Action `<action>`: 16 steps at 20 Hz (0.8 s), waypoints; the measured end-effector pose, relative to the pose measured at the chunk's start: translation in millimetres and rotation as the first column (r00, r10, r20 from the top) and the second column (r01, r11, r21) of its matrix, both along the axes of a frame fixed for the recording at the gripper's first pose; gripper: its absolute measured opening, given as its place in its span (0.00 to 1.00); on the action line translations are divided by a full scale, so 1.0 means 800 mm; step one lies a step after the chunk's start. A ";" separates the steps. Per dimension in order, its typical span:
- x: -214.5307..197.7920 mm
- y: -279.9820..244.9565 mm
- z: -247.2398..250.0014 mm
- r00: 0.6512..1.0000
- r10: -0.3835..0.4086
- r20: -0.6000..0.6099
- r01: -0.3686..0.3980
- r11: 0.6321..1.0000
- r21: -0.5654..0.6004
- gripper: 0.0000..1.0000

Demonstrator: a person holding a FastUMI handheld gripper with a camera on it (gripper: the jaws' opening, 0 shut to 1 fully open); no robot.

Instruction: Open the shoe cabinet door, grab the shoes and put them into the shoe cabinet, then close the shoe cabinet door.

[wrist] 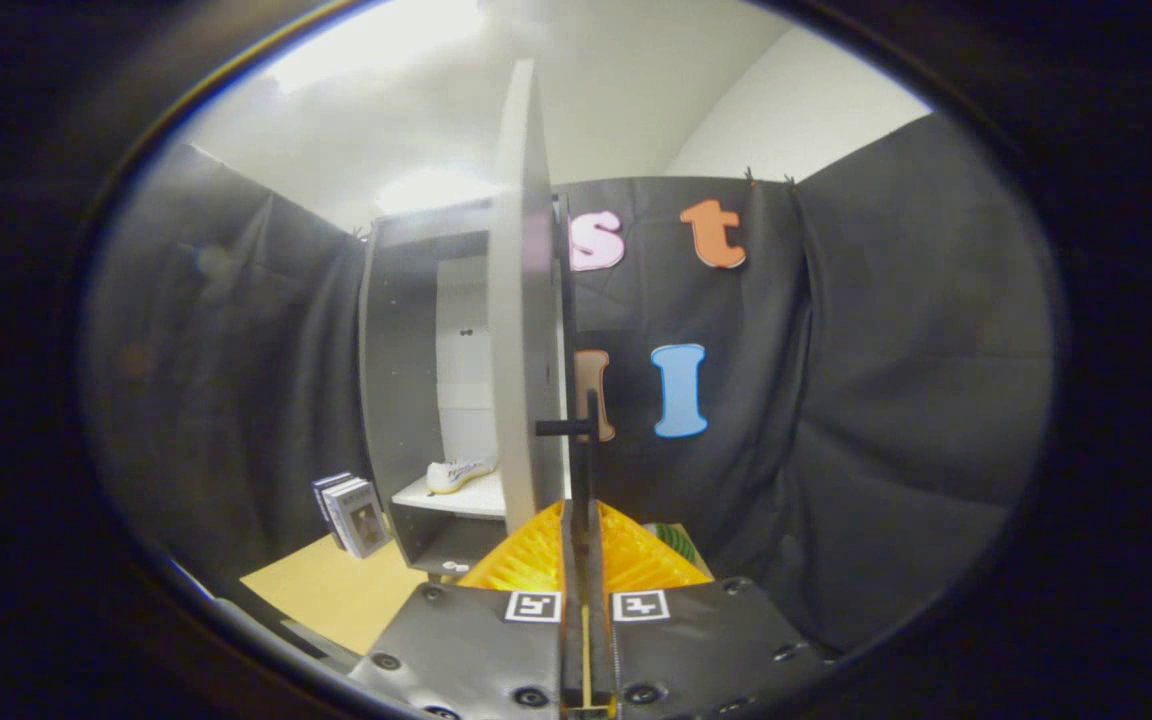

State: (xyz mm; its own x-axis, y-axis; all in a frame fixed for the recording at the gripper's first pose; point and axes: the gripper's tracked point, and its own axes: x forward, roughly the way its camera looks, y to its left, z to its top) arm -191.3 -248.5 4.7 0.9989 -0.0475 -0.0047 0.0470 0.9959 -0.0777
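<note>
The shoe cabinet (398,350) stands ahead and to the left with its inside exposed. Its pale door (526,300) is swung out toward me, so I see it edge-on just above the fingers. A thin black bar handle (591,450) runs down the door's edge and passes between my fingers. My gripper (581,512) is shut on that handle, both fingers pressed against it. A white shoe (458,473) lies on the cabinet's white shelf (456,500), left of the door.
A few upright books (354,515) stand on the tan table (336,590) just left of the cabinet. Black cloth walls close in on the left, back and right. Something green and striped (678,540) peeks out beyond the right finger.
</note>
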 end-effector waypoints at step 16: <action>0.028 0.292 -0.309 0.968 0.034 -0.248 -0.013 0.996 0.084 0.44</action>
